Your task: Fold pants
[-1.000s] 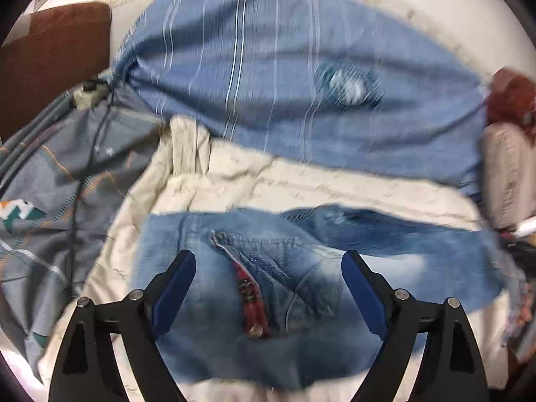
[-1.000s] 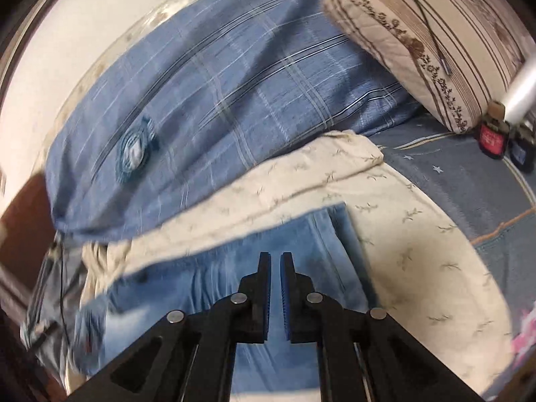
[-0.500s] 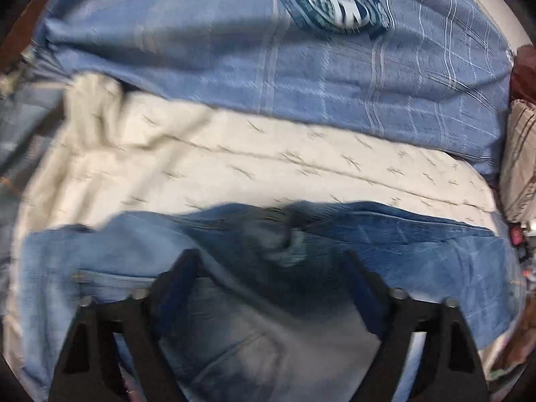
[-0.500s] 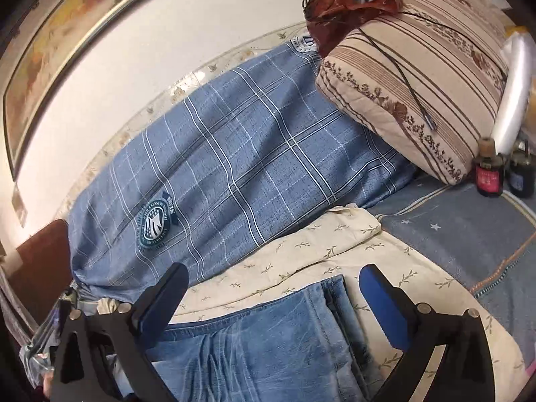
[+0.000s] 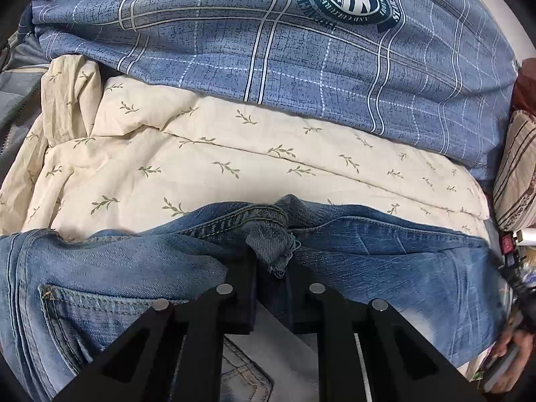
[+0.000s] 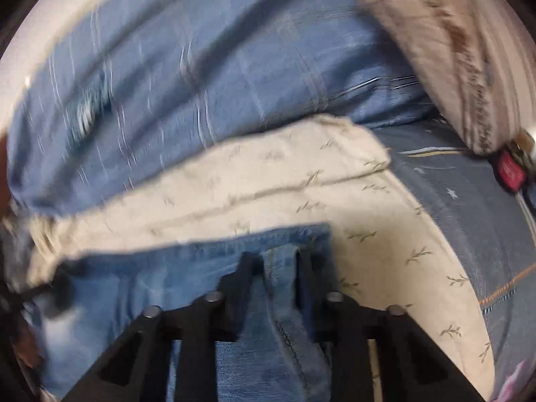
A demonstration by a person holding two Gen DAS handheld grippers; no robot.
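Blue jeans lie spread across a cream leaf-print blanket on a bed. My left gripper is shut on a bunched, frayed fold of denim at the jeans' far edge, near the middle. In the blurred right wrist view the jeans end at a leg hem. My right gripper has a raised fold of that hem between its fingers, and its jaws are closing with the pads against the cloth. A back pocket shows to the left of the left gripper.
A blue plaid duvet with a round badge is heaped behind the blanket. A striped pillow and a red-labelled bottle lie at the right on a grey-blue star-print sheet. A hand shows at the lower right.
The left gripper moved along the jeans, dropped and shut on a denim fold. The right gripper opened wide, then came down and closed around the leg hem.
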